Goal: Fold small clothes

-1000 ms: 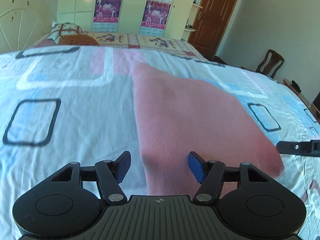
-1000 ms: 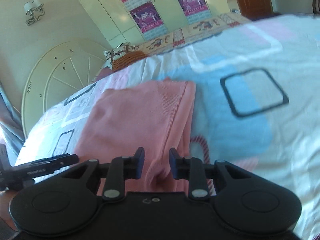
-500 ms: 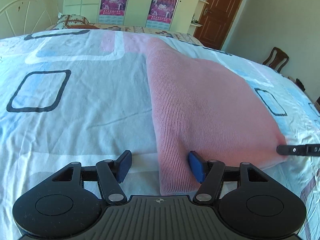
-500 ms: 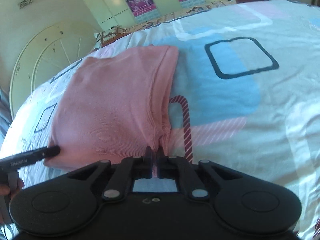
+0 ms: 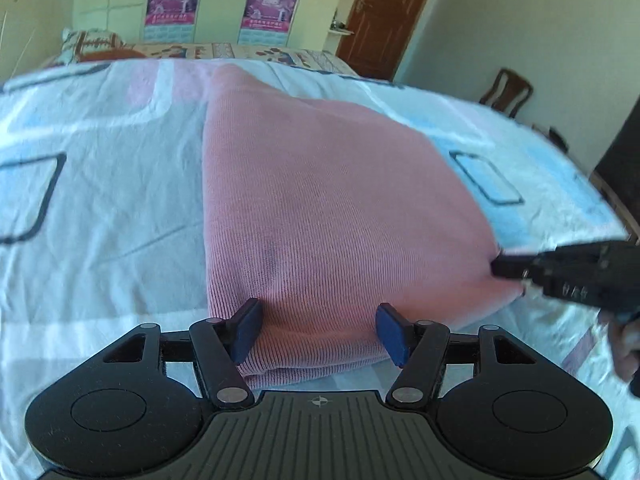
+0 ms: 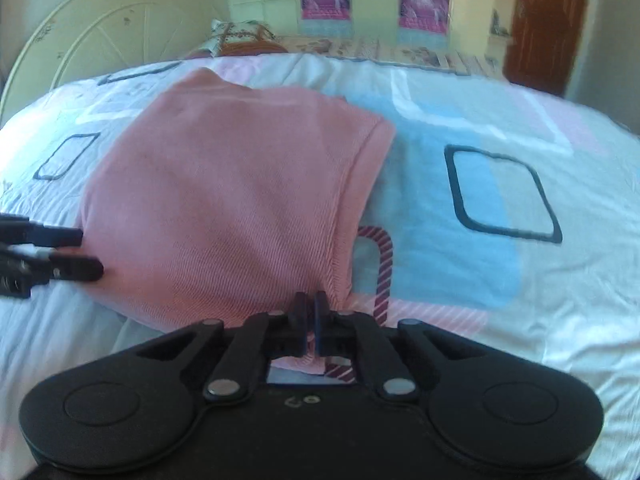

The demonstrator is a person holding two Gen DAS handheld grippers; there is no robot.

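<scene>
A pink knitted garment lies folded on the patterned bedsheet. My left gripper is open, its blue pads straddling the garment's near left corner. My right gripper is shut on the garment's near right corner, by the hem. The right gripper also shows at the right edge of the left wrist view, and the left gripper at the left edge of the right wrist view.
The bed's white headboard and a pillow are at the far end. A wardrobe with posters, a brown door and a wooden chair stand beyond the bed.
My left gripper has slid forward so its open pads now straddle the garment's corner. My right gripper closed on the other corner and stays shut.
</scene>
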